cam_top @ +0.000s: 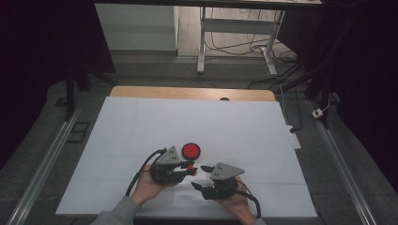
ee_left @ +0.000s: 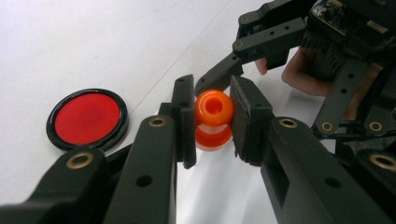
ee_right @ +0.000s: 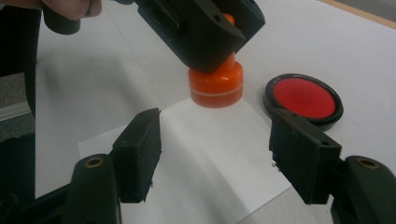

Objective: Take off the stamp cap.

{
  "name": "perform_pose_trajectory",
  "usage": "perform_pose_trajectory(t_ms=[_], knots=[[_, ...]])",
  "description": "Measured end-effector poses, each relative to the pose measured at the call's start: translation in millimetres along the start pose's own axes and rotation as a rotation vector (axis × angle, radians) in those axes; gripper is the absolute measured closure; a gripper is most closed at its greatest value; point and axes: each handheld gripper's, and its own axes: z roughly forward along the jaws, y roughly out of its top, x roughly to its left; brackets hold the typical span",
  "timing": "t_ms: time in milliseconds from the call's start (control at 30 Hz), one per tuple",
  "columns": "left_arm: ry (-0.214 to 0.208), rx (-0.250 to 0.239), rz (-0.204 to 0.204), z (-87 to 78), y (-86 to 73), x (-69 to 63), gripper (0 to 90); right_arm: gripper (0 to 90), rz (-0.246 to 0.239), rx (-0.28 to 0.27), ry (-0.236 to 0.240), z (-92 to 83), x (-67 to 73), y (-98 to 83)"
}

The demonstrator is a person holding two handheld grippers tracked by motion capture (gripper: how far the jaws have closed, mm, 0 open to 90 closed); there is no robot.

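Overhead inspection first: my left gripper (cam_top: 188,167) sits near the front of the white table (cam_top: 141,126), with my right gripper (cam_top: 201,177) just beside it, their jaws turned toward each other. A red disc in a black rim (cam_top: 191,150) lies on the table just beyond them.

Left gripper view: my jaws are clamped on the knob top of an orange stamp (ee_left: 214,119), pads pressing from both sides. The stamp stands upright, its wider base toward the table. The red disc (ee_left: 87,118) lies flat off to the left, apart from it. My right gripper (ee_left: 261,65) shows beyond, one finger reaching in close behind the stamp.

Right gripper view: my own jaws stand apart with nothing between them, above a small sheet of white paper (ee_right: 205,154). The stamp (ee_right: 216,84) rests on or just at the far edge of that paper; I cannot tell whether it presses down.

Assessment: the stamping step appears to be in hand. The next move likely calls for my right jaws to steady the paper while the left presses or lifts the stamp squarely.
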Motion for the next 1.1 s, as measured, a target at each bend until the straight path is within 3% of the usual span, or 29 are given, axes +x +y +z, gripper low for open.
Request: perform_pose_trajectory(t_ms=[1100], knots=[[-0.006,0.005,0.005,2.6,0.3,-1.8,72.6,58.3,-0.014,-0.014,-0.022,7.6,4.8,6.2]])
